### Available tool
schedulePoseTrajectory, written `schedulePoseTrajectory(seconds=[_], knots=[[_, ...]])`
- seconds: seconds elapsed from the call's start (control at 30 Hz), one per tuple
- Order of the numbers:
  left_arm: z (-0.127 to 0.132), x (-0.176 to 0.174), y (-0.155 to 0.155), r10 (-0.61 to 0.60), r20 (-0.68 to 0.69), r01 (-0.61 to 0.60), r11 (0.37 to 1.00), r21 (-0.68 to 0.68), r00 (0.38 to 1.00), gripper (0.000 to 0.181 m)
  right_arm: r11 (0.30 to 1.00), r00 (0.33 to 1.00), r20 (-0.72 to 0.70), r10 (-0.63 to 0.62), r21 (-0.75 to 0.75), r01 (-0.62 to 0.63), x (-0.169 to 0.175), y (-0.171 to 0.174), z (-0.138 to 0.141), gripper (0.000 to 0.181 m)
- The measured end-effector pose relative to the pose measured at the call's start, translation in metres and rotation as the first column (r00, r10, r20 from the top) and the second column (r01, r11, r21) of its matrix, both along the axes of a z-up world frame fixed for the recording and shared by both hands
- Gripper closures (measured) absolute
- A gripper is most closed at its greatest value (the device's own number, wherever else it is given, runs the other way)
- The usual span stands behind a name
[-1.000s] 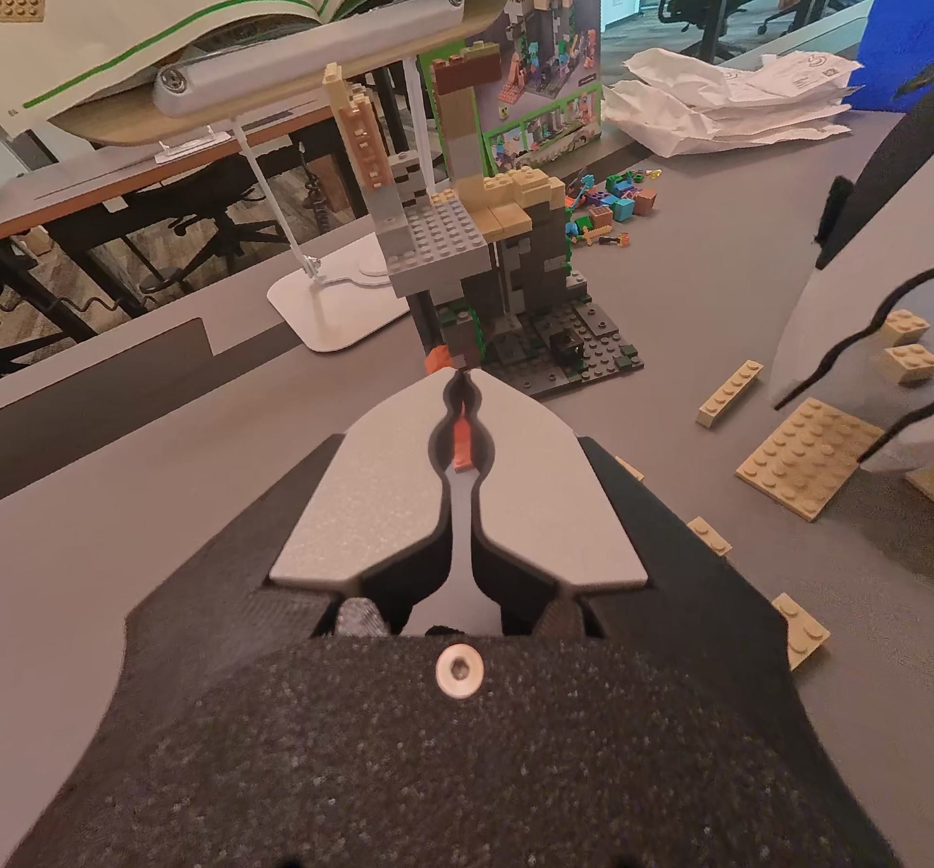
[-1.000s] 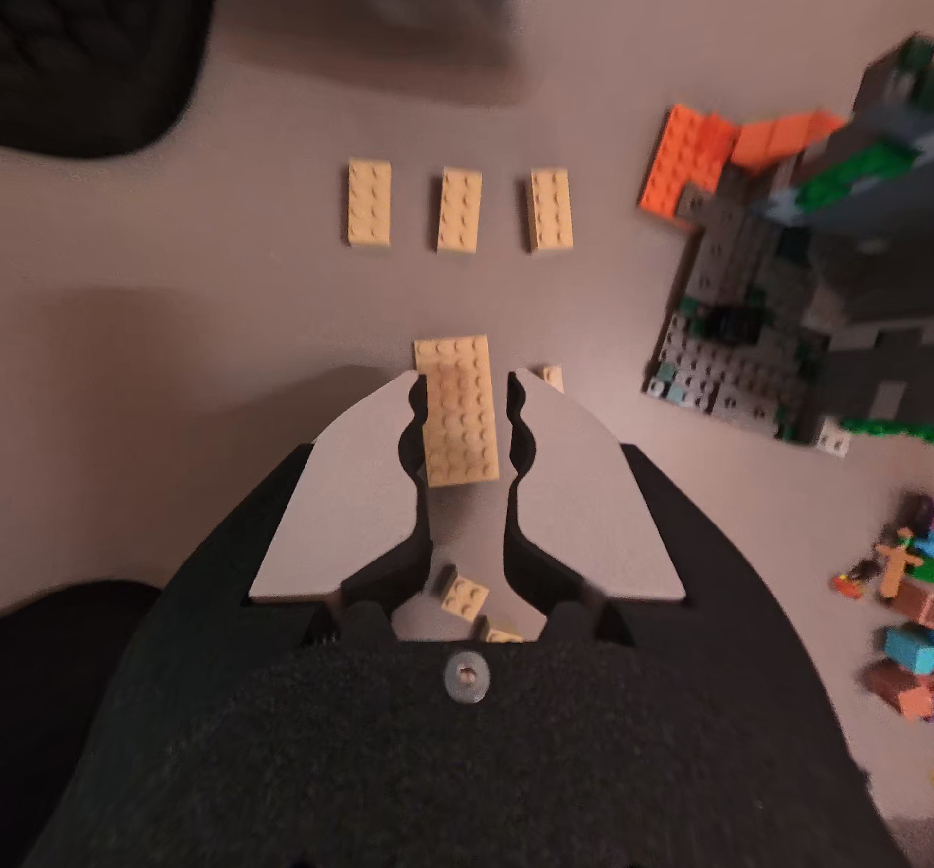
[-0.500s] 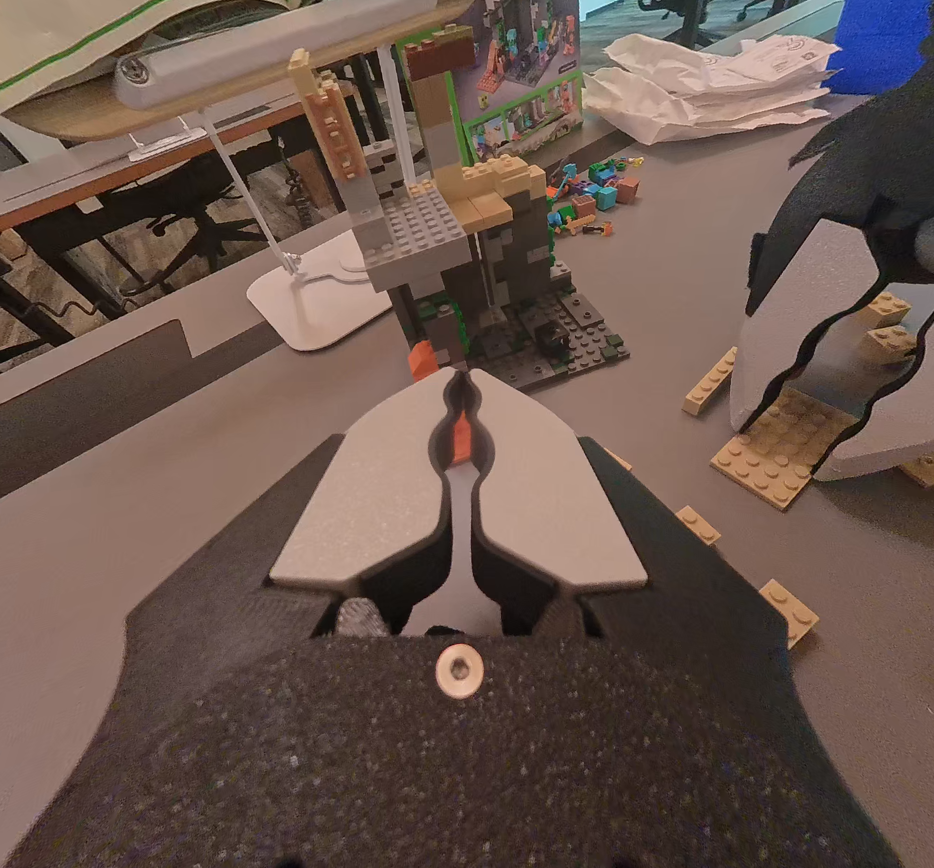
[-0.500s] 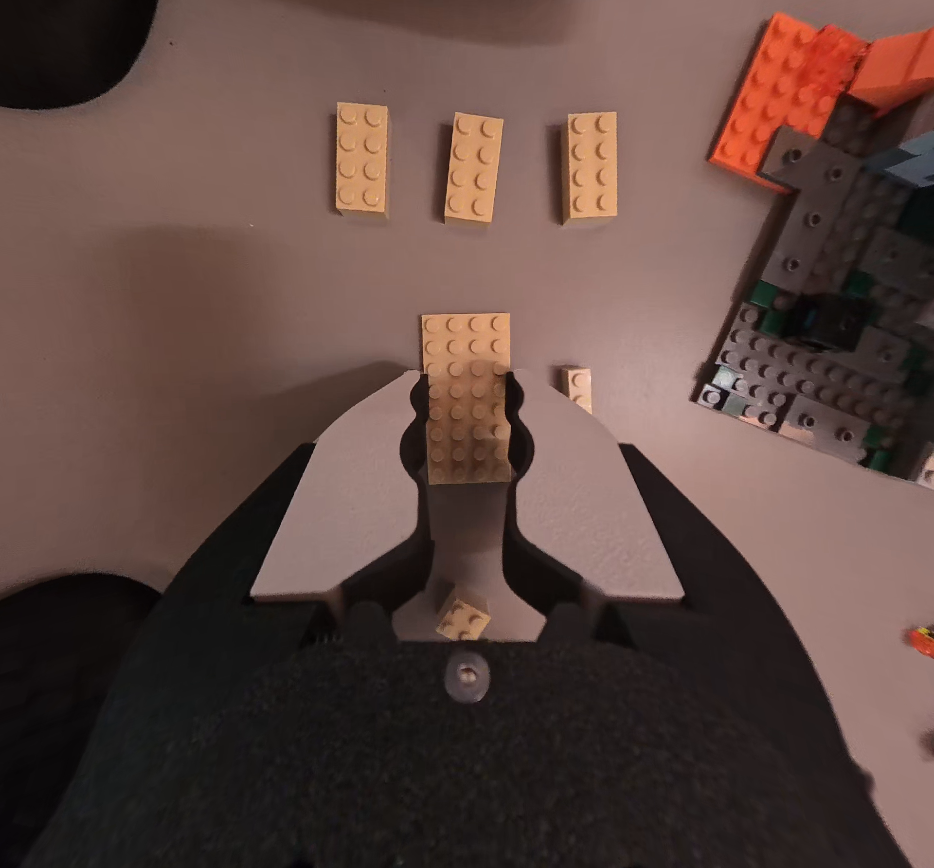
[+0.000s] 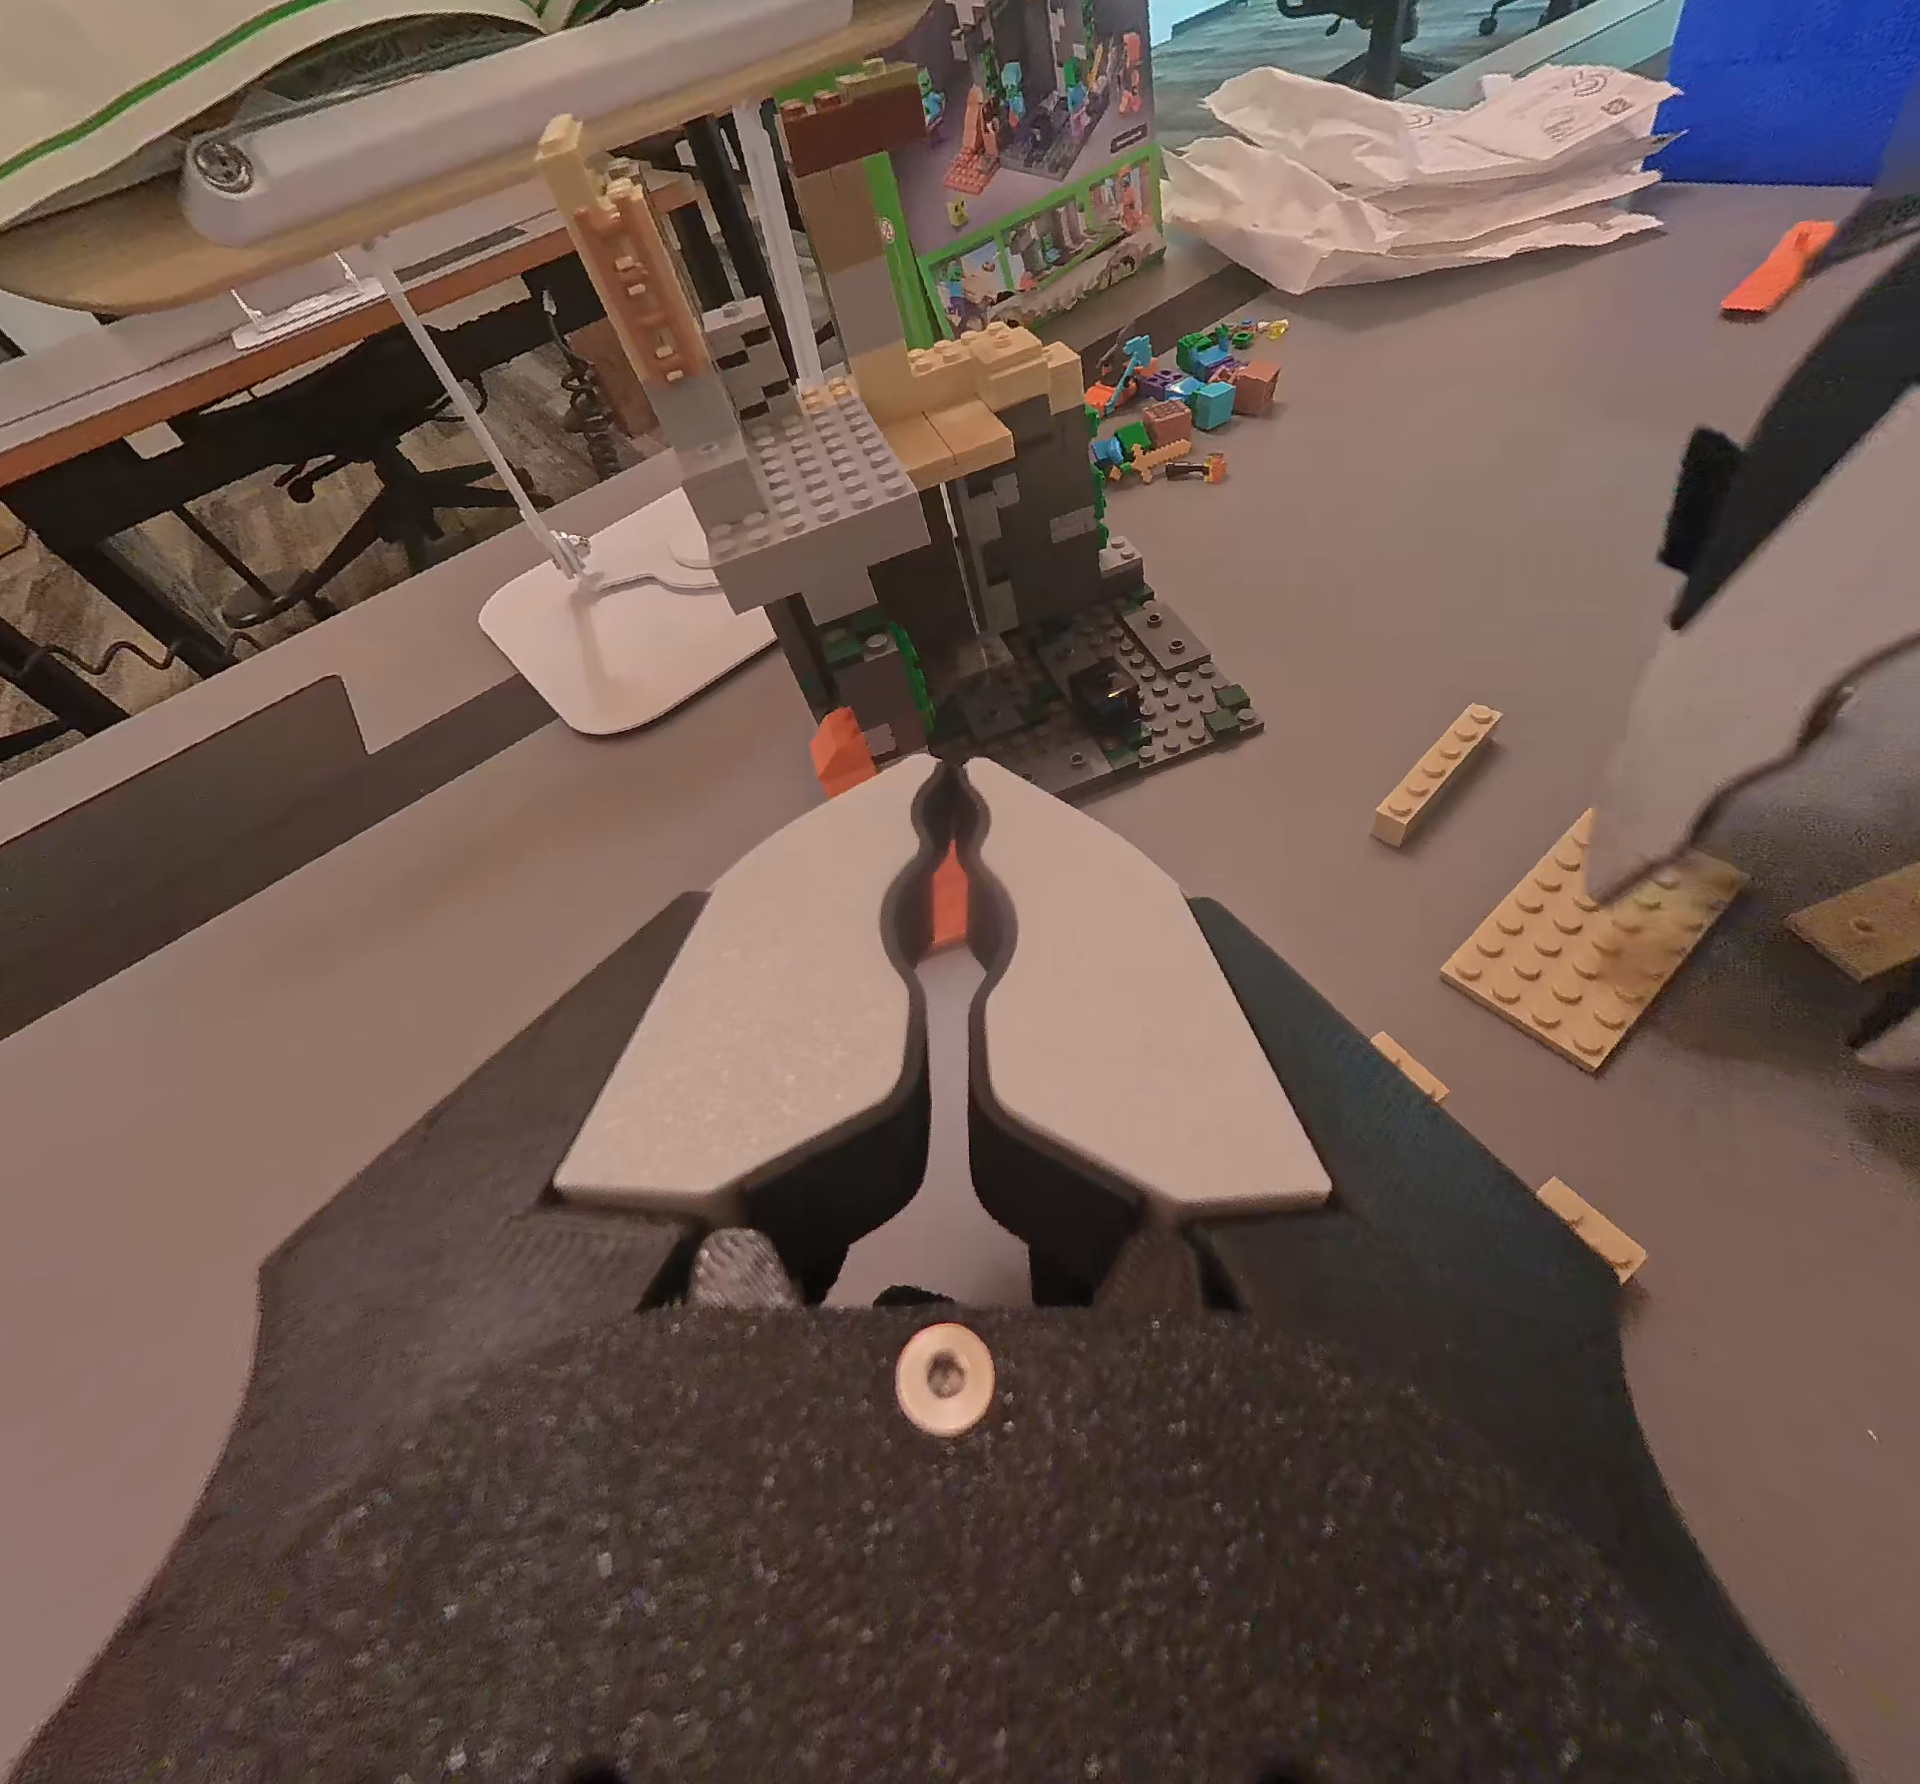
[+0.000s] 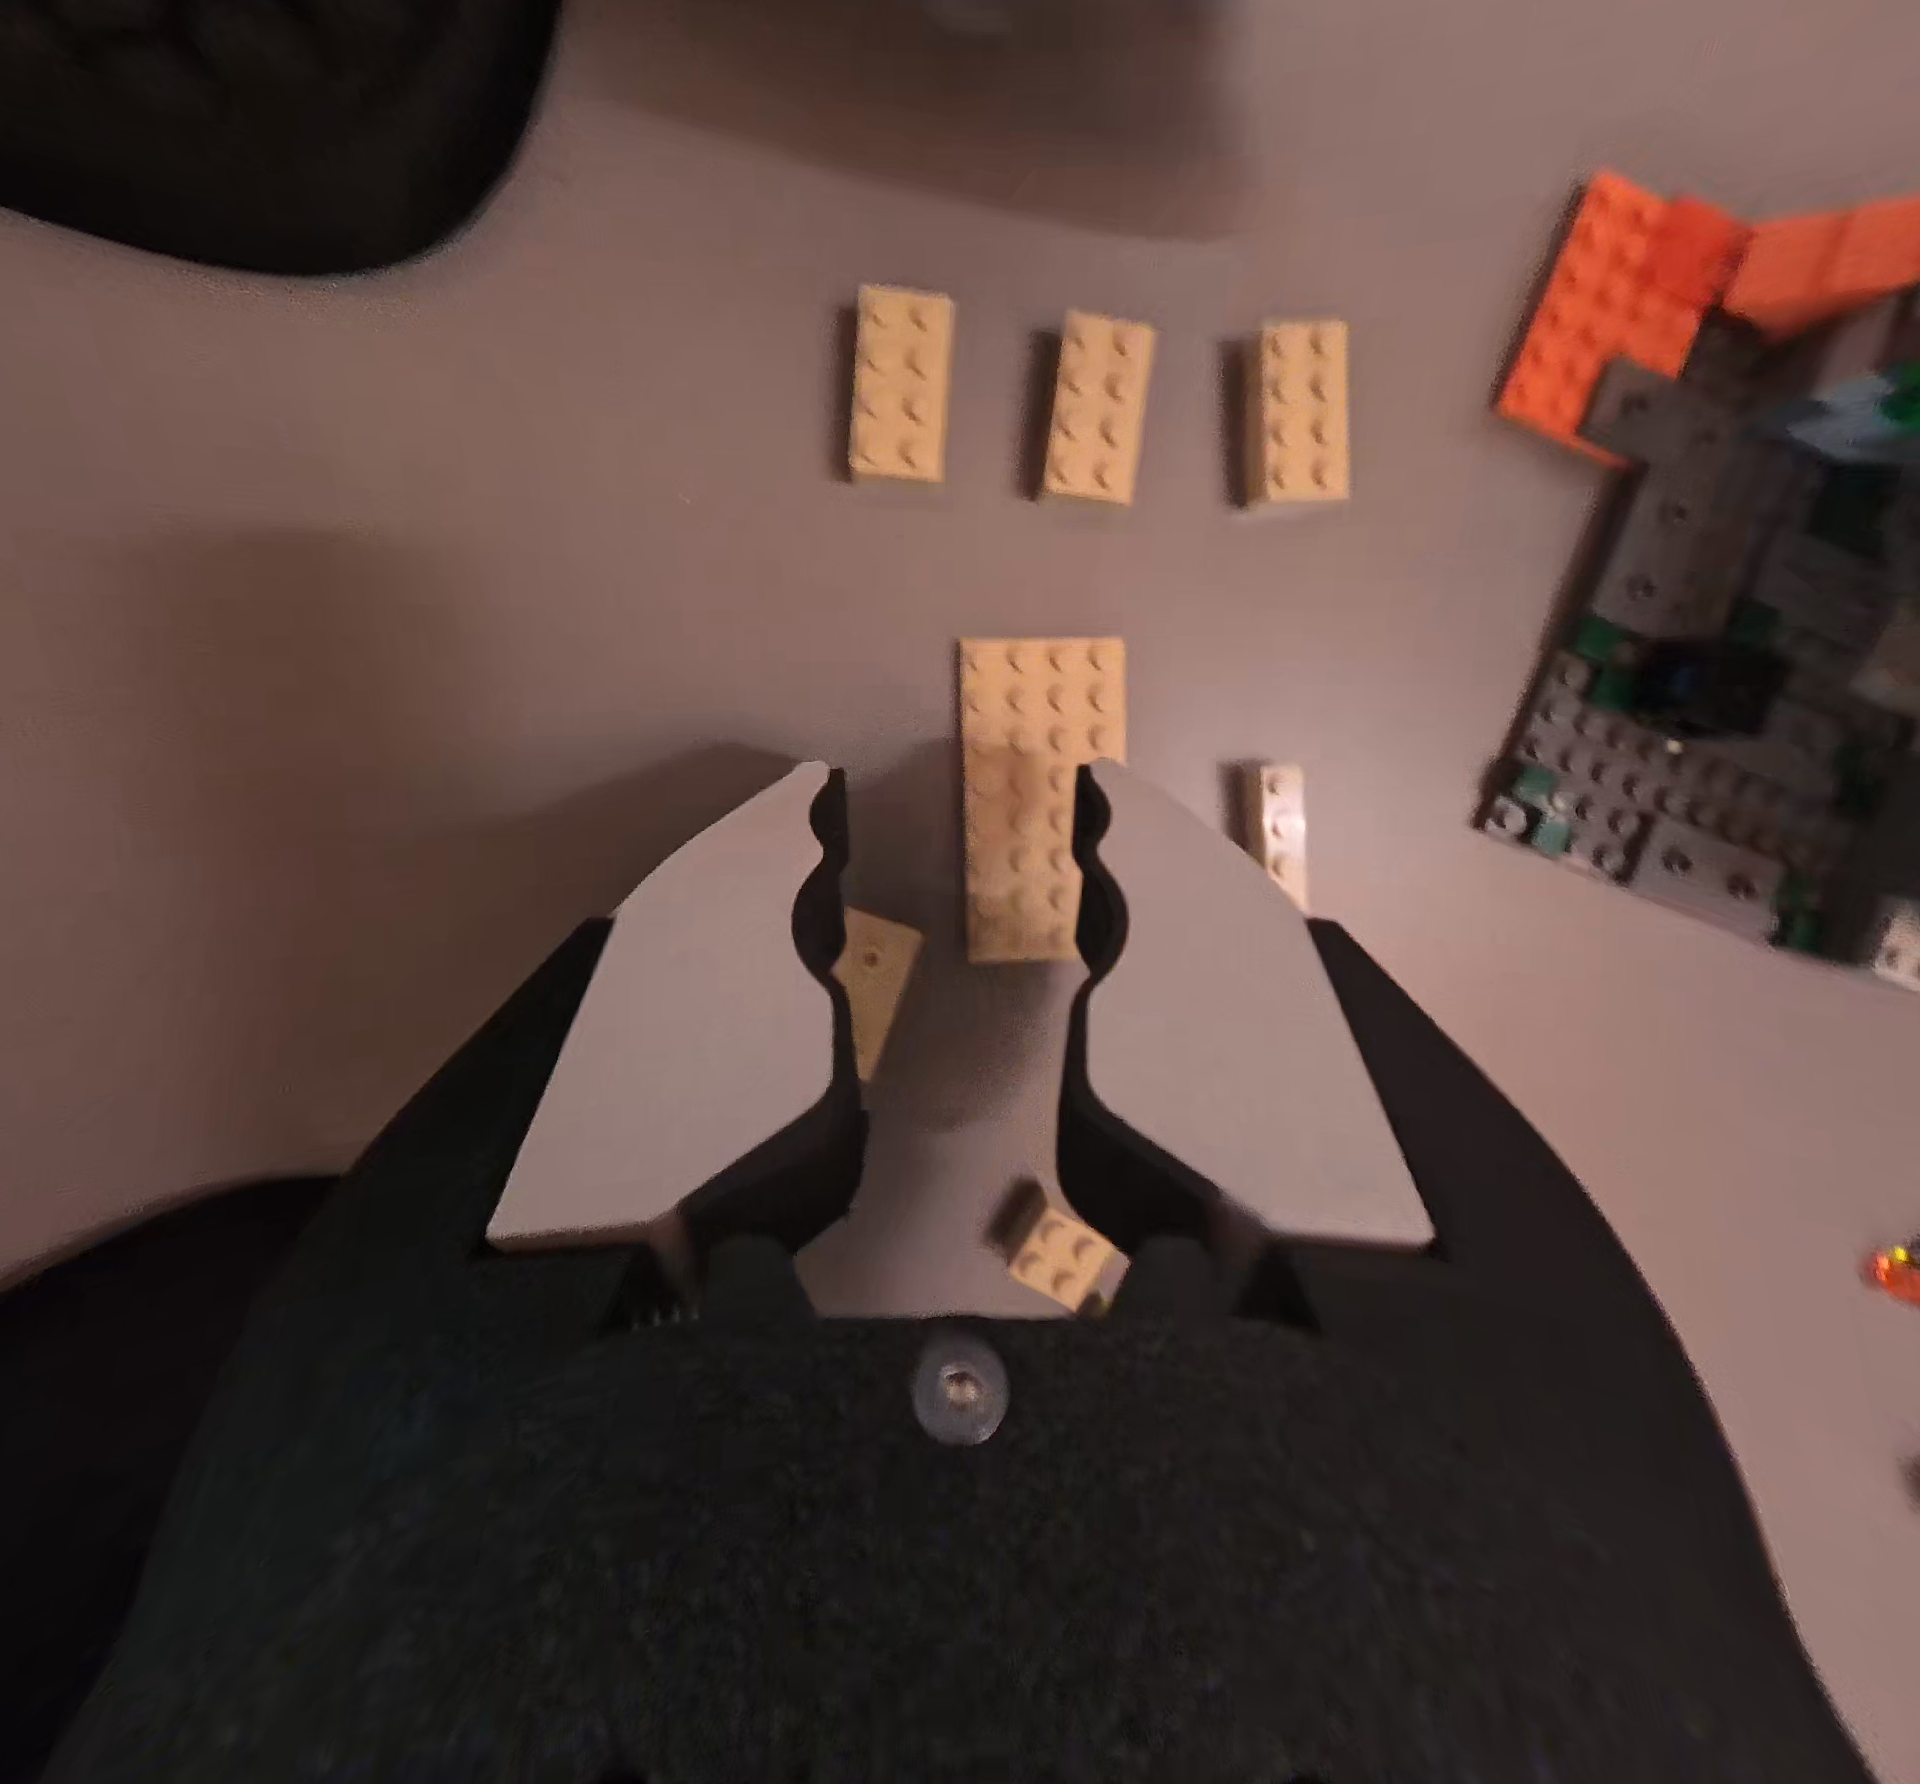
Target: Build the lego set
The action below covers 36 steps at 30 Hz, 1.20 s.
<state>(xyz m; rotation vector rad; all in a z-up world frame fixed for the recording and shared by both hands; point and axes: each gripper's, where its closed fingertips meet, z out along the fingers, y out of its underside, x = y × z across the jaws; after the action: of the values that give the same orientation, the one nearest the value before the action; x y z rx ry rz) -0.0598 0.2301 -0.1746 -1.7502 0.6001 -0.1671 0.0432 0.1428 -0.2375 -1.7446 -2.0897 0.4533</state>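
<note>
The partly built grey, black and tan model stands on the table ahead of my left gripper. That gripper is shut on a small orange piece, short of the model's orange corner. My right gripper is open, pointing down over a tan 4x8 plate that lies flat on the table. Its right finger covers the plate's near right side. A tan piece shows its underside beside the left finger. In the left wrist view a right-gripper finger touches the plate.
Three tan 2x4 bricks lie in a row beyond the plate, with a small tan brick nearer. A long tan plate, loose coloured pieces, the set's box, paper bags, a booklet stand and a blue bin surround the model. The tips of one gripper are about 15 centimeters away from the tips of the other. My right gripper is the nearer one to the small tan brick: about 10 centimeters, against 20 centimeters.
My right gripper closed on the tan plate's sides half a second ago and has now opened and shifted left. The plate stays on the table. My left gripper keeps the orange piece.
</note>
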Motion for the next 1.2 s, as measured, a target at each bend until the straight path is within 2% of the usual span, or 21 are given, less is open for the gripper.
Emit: schedulePoseTrajectory(seconds=[0.1, 0.17, 0.3, 0.43, 0.53, 0.63, 0.67, 0.8, 0.87, 0.97, 1.0, 1.1, 1.2], knots=[[-0.001, 0.001, 0.000, -0.005, -0.002, 0.005, 1.000, -0.004, 1.000, 0.181, 0.999, 0.998, 0.051, -0.042, -0.029, 0.044, 0.010, 0.014, -0.009, 0.129], [-0.001, 0.001, -0.001, -0.005, -0.004, 0.005, 1.000, -0.004, 1.000, 0.181, 0.998, 0.996, 0.076, -0.039, -0.052, 0.043, 0.012, 0.015, -0.015, 0.130], [0.000, 0.000, -0.001, -0.002, 0.000, 0.002, 1.000, 0.000, 1.000, 0.181, 0.996, 0.997, 0.072, -0.027, -0.083, 0.033, 0.008, 0.014, -0.016, 0.149], [0.002, 0.003, -0.002, -0.020, 0.001, 0.020, 1.000, 0.007, 1.000, 0.181, 0.993, 0.997, 0.076, -0.020, -0.114, 0.028, 0.006, 0.006, -0.015, 0.149], [0.010, 0.018, -0.014, -0.123, -0.013, 0.124, 0.991, 0.048, 0.992, 0.181, 0.985, 0.999, 0.041, -0.015, -0.173, 0.022, 0.005, -0.008, -0.009, 0.150], [0.015, 0.047, -0.047, -0.351, -0.030, 0.353, 0.933, 0.066, 0.936, 0.180, 0.959, 0.999, -0.009, -0.035, -0.283, 0.032, 0.007, -0.021, 0.003, 0.150], [0.014, 0.054, -0.058, -0.410, -0.029, 0.411, 0.909, 0.071, 0.912, 0.175, 0.946, 0.999, -0.023, -0.039, -0.322, 0.030, 0.009, -0.026, 0.007, 0.150], [0.006, 0.076, -0.108, -0.629, -0.052, 0.631, 0.772, 0.073, 0.776, 0.157, 0.873, 0.996, -0.076, -0.041, -0.488, -0.001, 0.020, -0.044, 0.023, 0.149], [0.001, 0.086, -0.130, -0.700, -0.091, 0.706, 0.706, 0.061, 0.708, 0.155, 0.829, 0.995, -0.101, -0.011, -0.557, -0.048, 0.026, -0.054, 0.030, 0.149], [-0.009, 0.106, -0.154, -0.768, -0.178, 0.784, 0.620, 0.035, 0.616, 0.151, 0.767, 0.992, -0.124, 0.033, -0.633, -0.105, 0.030, -0.065, 0.038, 0.149], [-0.011, 0.112, -0.158, -0.771, -0.212, 0.793, 0.609, 0.032, 0.601, 0.151, 0.745, 0.991, -0.129, 0.045, -0.656, -0.119, 0.031, -0.067, 0.041, 0.149], [-0.018, 0.122, -0.155, -0.713, -0.333, 0.766, 0.641, 0.048, 0.617, 0.164, 0.699, 0.988, -0.133, 0.077, -0.700, -0.149, 0.028, -0.073, 0.046, 0.149], [-0.014, 0.123, -0.157, -0.698, -0.354, 0.762, 0.644, 0.070, 0.623, 0.176, 0.711, 0.985, -0.140, 0.096, -0.684, -0.166, 0.024, -0.075, 0.045, 0.152]])
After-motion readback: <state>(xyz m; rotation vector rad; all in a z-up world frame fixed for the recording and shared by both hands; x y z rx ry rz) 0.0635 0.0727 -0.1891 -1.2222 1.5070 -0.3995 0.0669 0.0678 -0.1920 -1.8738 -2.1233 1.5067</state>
